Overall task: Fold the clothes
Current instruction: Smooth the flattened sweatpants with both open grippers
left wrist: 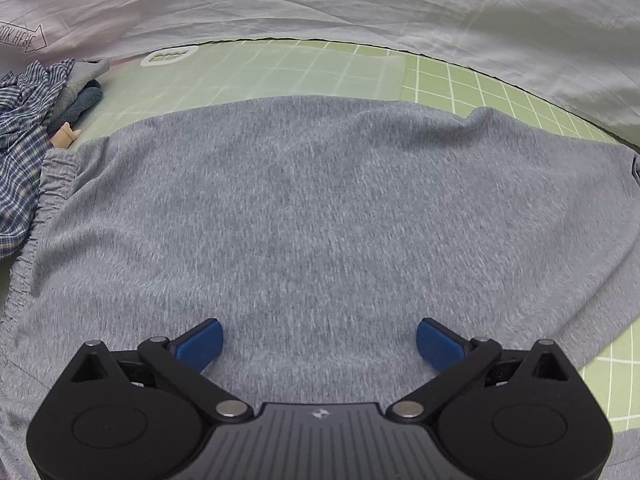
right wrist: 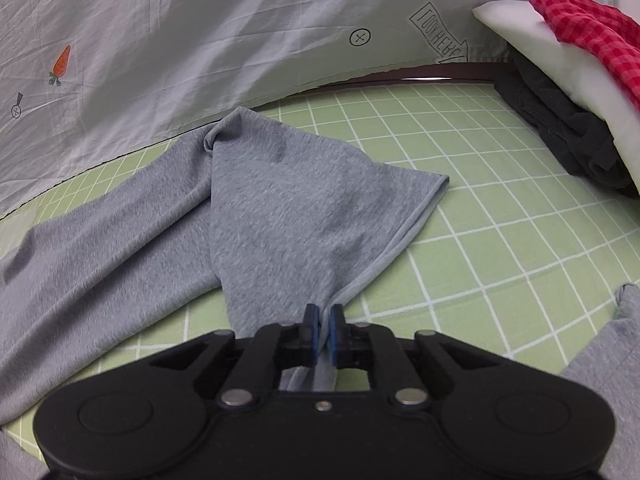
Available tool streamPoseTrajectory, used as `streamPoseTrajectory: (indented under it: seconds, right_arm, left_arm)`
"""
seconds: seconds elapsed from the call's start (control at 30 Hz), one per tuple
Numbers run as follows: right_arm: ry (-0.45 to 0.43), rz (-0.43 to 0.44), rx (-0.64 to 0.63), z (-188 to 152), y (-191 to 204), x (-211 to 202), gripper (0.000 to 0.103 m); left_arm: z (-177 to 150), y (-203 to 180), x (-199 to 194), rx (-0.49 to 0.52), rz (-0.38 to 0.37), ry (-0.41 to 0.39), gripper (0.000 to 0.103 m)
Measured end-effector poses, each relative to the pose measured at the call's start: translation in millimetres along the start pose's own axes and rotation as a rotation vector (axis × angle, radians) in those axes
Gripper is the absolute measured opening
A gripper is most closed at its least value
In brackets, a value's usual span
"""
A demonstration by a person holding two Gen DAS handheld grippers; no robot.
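On the green grid mat [left wrist: 472,80], grey shorts [left wrist: 304,208] lie spread flat, filling most of the left wrist view. Elastic waistband [left wrist: 44,200] is at the left edge of that view, gathered and puckered.

Left gripper [left wrist: 319,344]: released, jaws fully apart, blue pads [left wrist: 202,346] right over the grey fabric with nothing between them. Can't tell if the pads touch the cloth.

Right gripper [right wrist: 324,330]: clenched on the hem corner of one grey leg [right wrist: 304,208]. Fabric is pinched between the pads and bunches through behind them. That leg is pulled up into a tented triangle, peak at the far fold, hem edge running down the right side to the grip. Rest of the garment trails left across the mat.

Around it:
- Pale printed sheet [right wrist: 192,28] with carrot motifs and a "look here" arrow borders the far side of the mat.
- Blue plaid garment [left wrist: 24,152] heaped at the left in the left wrist view, touching the waistband side; other grey and dark pieces are bunched behind it.
- Stack at the far right of the right wrist view: red checked cloth [right wrist: 592,36] on top, a white piece [right wrist: 560,64] under it, dark garment [right wrist: 572,136] at the bottom. Well apart from the shorts.
- More grey fabric [right wrist: 608,364] at the lower right edge of the right wrist view; can't tell which garment.
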State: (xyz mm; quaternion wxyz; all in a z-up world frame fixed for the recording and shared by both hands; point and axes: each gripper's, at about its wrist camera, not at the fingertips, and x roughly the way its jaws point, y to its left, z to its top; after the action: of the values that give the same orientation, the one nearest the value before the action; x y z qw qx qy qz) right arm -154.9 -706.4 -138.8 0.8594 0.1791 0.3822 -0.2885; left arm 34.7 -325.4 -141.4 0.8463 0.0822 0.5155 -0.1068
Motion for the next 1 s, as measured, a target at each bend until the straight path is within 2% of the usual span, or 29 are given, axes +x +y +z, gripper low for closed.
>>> streamPoseTrajectory:
  seconds: [0.13, 0.23, 0.33, 0.47, 0.57, 0.6, 0.67, 0.7, 0.73, 0.8, 1.0]
  right_arm:
    - [-0.026, -0.019, -0.103, 14, -1, -6, 0.005]
    - [-0.078, -0.056, -0.183, 42, -10, -12, 0.005]
    - [-0.136, -0.114, -0.237, 83, -23, -8, 0.005]
    - [-0.265, -0.239, -0.317, 150, -34, 2, 0.004]
    - [-0.334, -0.313, -0.294, 192, -43, 16, 0.006]
    - [-0.35, -0.336, -0.28, 205, -47, 22, 0.007]
    - [-0.326, -0.412, -0.283, 216, -49, 42, 0.023]
    - [-0.306, -0.427, -0.279, 216, -50, 49, 0.039]
    - [-0.295, -0.407, -0.244, 210, -51, 52, 0.044]
    - [-0.271, -0.344, -0.152, 192, -55, 53, 0.045]
    - [-0.106, -0.219, 0.145, 120, -65, 66, 0.047]
  left_arm:
    - [4, -1, 2, 0.012, -0.005, 0.004, 0.103]
    - [8, -1, 5, 0.014, -0.006, 0.006, 0.103]
    - [12, -2, 7, 0.004, -0.002, 0.002, 0.103]
    - [13, -2, 9, -0.004, 0.002, -0.005, 0.103]
    - [12, -3, 9, -0.008, 0.004, -0.013, 0.103]
    - [12, -2, 9, -0.01, 0.004, -0.017, 0.103]
    - [11, -2, 9, -0.013, 0.005, -0.021, 0.103]
    - [12, -2, 9, -0.014, 0.006, -0.02, 0.103]
    - [12, -2, 9, -0.014, 0.005, -0.019, 0.103]
    - [12, -2, 9, -0.016, 0.007, -0.022, 0.103]
    - [14, -2, 10, -0.014, 0.005, -0.021, 0.103]
